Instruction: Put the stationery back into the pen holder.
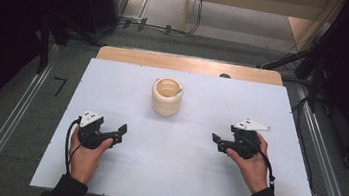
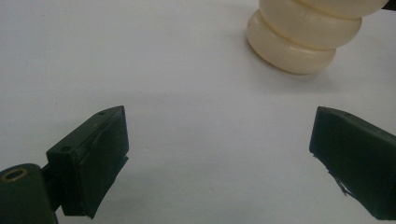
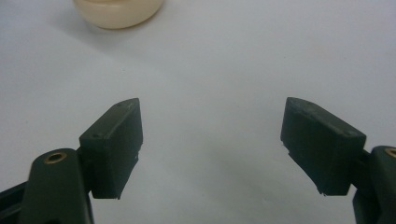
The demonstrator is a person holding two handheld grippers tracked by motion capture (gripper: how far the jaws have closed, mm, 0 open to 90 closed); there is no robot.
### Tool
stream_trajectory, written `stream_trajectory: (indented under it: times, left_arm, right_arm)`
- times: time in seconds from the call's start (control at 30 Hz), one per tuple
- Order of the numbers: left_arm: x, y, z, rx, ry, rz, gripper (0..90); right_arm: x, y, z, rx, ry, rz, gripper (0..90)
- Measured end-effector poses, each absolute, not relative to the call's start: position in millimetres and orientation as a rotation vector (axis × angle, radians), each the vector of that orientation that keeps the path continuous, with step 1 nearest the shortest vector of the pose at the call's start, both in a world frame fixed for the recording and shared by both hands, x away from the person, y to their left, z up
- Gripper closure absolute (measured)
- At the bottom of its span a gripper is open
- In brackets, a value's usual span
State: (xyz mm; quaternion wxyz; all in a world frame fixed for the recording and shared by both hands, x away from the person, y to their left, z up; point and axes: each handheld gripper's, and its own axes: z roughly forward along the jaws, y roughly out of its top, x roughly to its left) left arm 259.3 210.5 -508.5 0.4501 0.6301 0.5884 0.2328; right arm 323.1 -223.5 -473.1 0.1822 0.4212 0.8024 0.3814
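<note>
A cream ribbed cup (image 1: 166,97) stands upright on the white table (image 1: 178,174), toward the back middle. My left gripper (image 1: 120,131) rests on the table at the front left, held by a hand, its jaws open and nothing between them. On the front right, a hand holds my right gripper (image 1: 215,140), also open and holding nothing. The left gripper view has the cup (image 2: 303,32) at the top right, well beyond the left gripper (image 2: 219,154). The right gripper view has the cup's base (image 3: 119,11) at the top left, far from the right gripper (image 3: 210,144).
A wooden strip (image 1: 189,64) runs along the table's far edge. Metal rails (image 1: 7,128) flank the table on both sides. Cables (image 1: 161,27) lie on the floor beyond it, with dark equipment at the back left.
</note>
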Motion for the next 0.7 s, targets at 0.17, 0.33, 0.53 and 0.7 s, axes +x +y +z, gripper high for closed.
stream_trajectory:
  times: [0.17, 0.33, 0.53, 0.7]
  left_arm:
    - [259, 211, -508, 1.557, 1.458, 0.575, 5.3]
    - [258, 211, -508, 1.557, 1.455, 0.576, 5.3]
    - [259, 211, -509, 1.558, 1.457, 0.575, 5.3]
    - [259, 211, -509, 1.562, 1.456, 0.576, 5.3]
  right_arm:
    - [319, -234, -474, 1.205, 2.251, 1.075, 19.7]
    - [317, -243, -477, 1.221, 2.243, 1.053, 19.6]
    - [312, -255, -480, 1.245, 2.228, 1.028, 19.6]
    - [309, -264, -482, 1.263, 2.221, 1.018, 19.6]
